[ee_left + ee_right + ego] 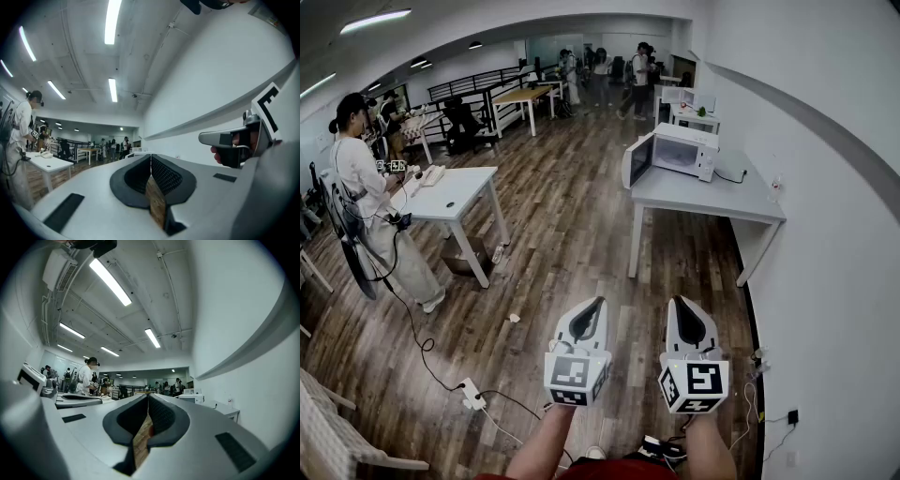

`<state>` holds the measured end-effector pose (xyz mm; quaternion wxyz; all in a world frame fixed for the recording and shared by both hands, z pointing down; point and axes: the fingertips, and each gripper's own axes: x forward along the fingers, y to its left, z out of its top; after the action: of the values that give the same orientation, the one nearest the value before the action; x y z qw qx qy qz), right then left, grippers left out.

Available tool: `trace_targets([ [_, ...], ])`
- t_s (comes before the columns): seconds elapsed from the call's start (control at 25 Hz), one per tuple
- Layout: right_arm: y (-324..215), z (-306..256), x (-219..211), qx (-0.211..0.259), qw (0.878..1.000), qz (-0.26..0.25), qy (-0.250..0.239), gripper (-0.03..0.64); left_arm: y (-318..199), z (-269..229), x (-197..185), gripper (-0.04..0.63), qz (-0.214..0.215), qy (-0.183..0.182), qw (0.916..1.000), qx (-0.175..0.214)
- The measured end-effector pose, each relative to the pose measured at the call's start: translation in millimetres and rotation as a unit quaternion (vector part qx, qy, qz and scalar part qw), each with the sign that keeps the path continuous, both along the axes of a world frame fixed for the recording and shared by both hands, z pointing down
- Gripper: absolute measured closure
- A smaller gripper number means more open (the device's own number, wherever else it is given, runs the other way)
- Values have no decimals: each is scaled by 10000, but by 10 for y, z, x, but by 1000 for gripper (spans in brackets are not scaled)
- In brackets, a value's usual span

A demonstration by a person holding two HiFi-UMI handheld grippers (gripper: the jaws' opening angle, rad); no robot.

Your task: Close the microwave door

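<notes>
A white microwave stands on a grey table against the right wall, a good way ahead of me. Its door hangs open to the left. My left gripper and right gripper are held side by side over the wooden floor, both pointing toward that table and far short of it. Each has its jaws shut with nothing between them. In the right gripper view the microwave shows small, just right of the shut jaws. The left gripper view shows its own shut jaws.
A person stands at a white table on the left, with a cardboard box under it. A power strip and cables lie on the floor near my feet. More tables and people fill the back. The white wall runs along the right.
</notes>
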<state>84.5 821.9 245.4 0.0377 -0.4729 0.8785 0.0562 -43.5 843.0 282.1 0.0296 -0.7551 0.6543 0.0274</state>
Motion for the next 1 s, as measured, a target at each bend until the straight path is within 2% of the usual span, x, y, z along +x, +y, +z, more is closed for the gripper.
trace_targets([
  [0.6,41,97,-412,-19,9999,59,-105,588,38,82,-349,566,62,-125,9999,-6],
  [0.8,-91,181,-439,-63,9999,75,-85,588,-96,171,-418,566,52,-33,10000,-22],
  [1.0,-445,230,-416,-121,9998,81,-115,588,-419,240,-399,566,35,-50,10000,-78],
])
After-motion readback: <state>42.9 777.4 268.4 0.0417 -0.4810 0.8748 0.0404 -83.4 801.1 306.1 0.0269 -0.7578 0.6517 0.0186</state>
